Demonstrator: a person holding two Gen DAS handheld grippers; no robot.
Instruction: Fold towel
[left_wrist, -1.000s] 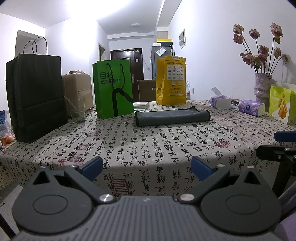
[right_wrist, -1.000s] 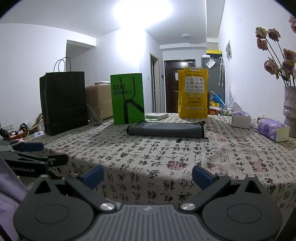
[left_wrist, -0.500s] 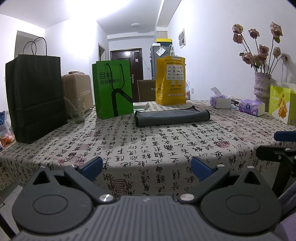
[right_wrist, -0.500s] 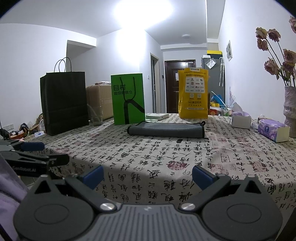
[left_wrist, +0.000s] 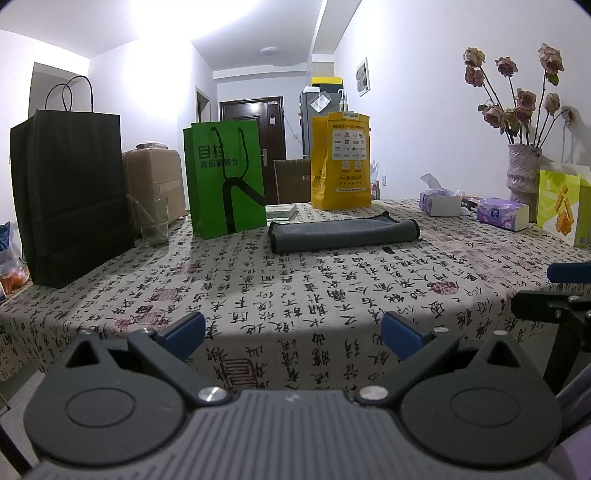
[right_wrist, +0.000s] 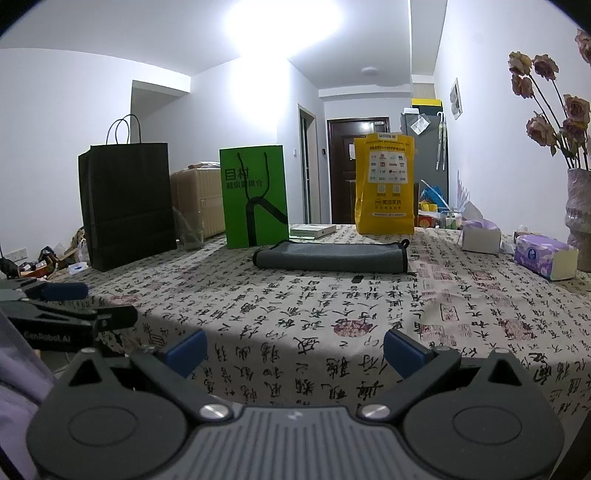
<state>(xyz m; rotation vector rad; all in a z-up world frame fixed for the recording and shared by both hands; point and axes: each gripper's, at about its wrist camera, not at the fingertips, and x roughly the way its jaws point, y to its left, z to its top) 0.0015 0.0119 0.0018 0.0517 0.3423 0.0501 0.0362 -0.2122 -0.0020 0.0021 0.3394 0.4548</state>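
Towel (left_wrist: 343, 234), grey and folded into a long flat band, lies in the middle of your left-wrist frame on the calligraphy-print tablecloth (left_wrist: 295, 295), well beyond both tools; in your right-wrist view it sits just above centre (right_wrist: 332, 256). Your left gripper (left_wrist: 293, 334) fills the bottom of its frame with its blue-tipped fingers spread wide and nothing between them, over the near table edge. Your right gripper (right_wrist: 295, 345) is spread just as wide and equally unloaded; its tip also shows at the right edge of the left-wrist frame.

Behind the towel stand a black paper bag (left_wrist: 70, 192) at the left, a green bag (left_wrist: 225, 177) printed with large Chinese characters, and a yellow bag (left_wrist: 341, 162) covered in small logos too fine to read. A drinking glass (left_wrist: 153, 221) stands between the black and green bags. Tissue packs (left_wrist: 502, 218) and a vase of dried roses (left_wrist: 524, 173) occupy the right side. In the right-wrist view, the neighbouring tool at the left edge reads roughly "GenRobot.AI".
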